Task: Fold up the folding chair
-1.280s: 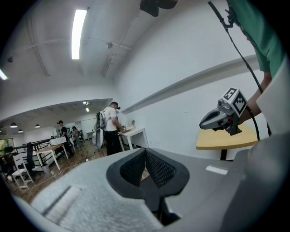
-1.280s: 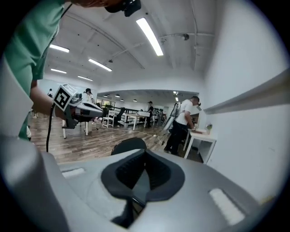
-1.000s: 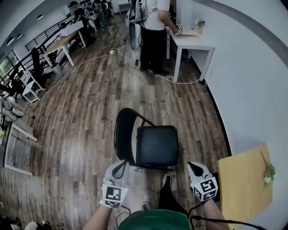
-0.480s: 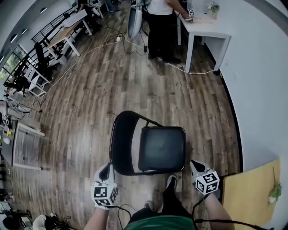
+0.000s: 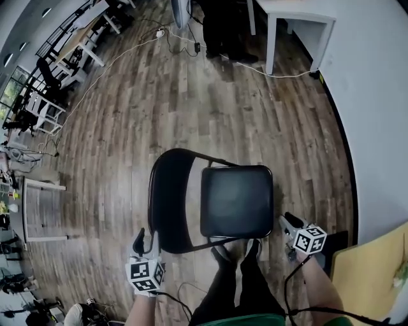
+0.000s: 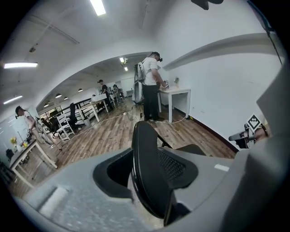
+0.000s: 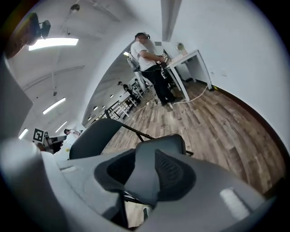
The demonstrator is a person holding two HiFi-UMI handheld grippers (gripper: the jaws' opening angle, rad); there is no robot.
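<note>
The black folding chair stands unfolded on the wood floor, with its backrest (image 5: 169, 197) to the left and its padded seat (image 5: 236, 200) to the right. My left gripper (image 5: 145, 240) is at the backrest's near rim, jaws opening. In the left gripper view the backrest (image 6: 149, 172) stands edge-on in the gap between them, and the pads do not press on it. My right gripper (image 5: 287, 221) hangs just off the seat's near right corner, jaws opening with nothing between them. In the right gripper view the seat (image 7: 158, 147) lies straight ahead, with the backrest (image 7: 93, 133) to its left.
My own legs and shoes (image 5: 236, 255) stand right against the chair's near side. A white wall (image 5: 376, 127) runs along the right, and a light wooden table corner (image 5: 376, 267) is by my right arm. Farther off are a person (image 6: 152, 86) at a white desk (image 5: 299, 13), floor cables (image 5: 127, 54) and more desks at left.
Both grippers have dropped lower, the left to the backrest's near rim and the right beside the seat's near right corner. Their jaws have parted. The view has tipped further down.
</note>
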